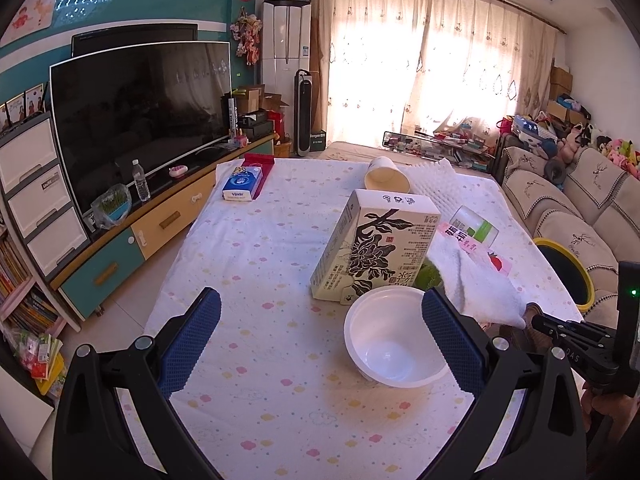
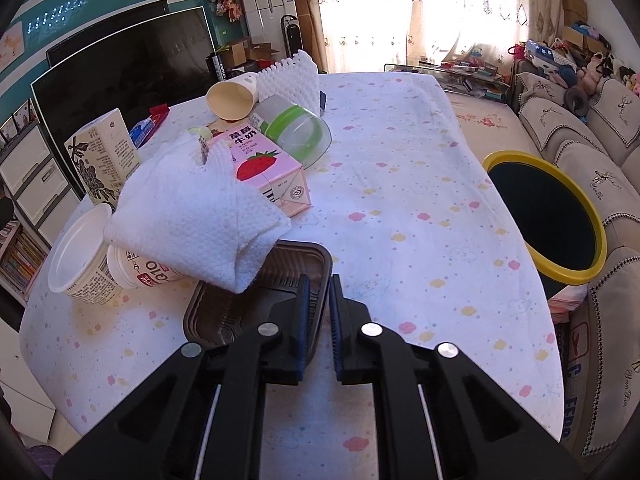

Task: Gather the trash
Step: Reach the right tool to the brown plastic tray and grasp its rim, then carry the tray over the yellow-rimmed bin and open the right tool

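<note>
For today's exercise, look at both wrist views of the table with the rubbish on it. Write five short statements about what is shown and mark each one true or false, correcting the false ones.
1. The left tongs are wide open. True.
2. The right tongs grip the rim of the dark plastic tray. True.
3. The paper cup stands upright. False: it lies on its side.
4. The white paper towel lies partly over the strawberry milk carton. True.
5. The yellow-rimmed bin sits on the table. False: it stands beside the table, by the sofa.

Teal wall (image 1: 120, 0), dark television (image 1: 140, 120), sunlit curtains (image 1: 420, 72), beige sofa (image 1: 568, 200).
</note>
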`<state>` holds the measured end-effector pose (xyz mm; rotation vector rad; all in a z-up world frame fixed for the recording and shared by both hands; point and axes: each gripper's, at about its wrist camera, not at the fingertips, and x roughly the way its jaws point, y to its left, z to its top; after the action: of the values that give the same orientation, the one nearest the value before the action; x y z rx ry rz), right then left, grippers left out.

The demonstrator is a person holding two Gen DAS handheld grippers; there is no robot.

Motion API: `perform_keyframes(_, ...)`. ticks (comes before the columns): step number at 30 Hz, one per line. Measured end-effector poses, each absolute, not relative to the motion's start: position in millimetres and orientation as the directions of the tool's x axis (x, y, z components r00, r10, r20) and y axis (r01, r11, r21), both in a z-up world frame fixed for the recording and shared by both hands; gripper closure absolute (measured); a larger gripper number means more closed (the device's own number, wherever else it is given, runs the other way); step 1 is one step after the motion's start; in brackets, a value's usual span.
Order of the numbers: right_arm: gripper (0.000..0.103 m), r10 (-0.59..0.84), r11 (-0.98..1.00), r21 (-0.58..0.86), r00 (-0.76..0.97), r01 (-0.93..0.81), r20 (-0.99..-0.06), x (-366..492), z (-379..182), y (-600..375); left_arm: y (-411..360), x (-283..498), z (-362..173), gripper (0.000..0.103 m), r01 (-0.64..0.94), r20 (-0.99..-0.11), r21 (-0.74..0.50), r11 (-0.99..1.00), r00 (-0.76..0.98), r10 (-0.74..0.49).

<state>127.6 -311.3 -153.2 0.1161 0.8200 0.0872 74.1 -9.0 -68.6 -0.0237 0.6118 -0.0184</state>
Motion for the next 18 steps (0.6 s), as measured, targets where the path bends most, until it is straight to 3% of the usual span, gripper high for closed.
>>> perform_keyframes(11,0.099,0.038,0.990,0.127,0.735,0.065,-0.677,101.9,-123.8,-364.6,-8.9,76.1,-73.5,0.004,0.012,-0.575,-0.038,0.999,0.818,-0.031)
perform_keyframes(18,0.099,-0.206,0.942,0.086,0.763,0.324,-0.613,126.0,-105.7,-471.8,-16.0,76.2,-76.4,0.004,0.031,-0.592,-0.031,0.999,0.805,-0.043)
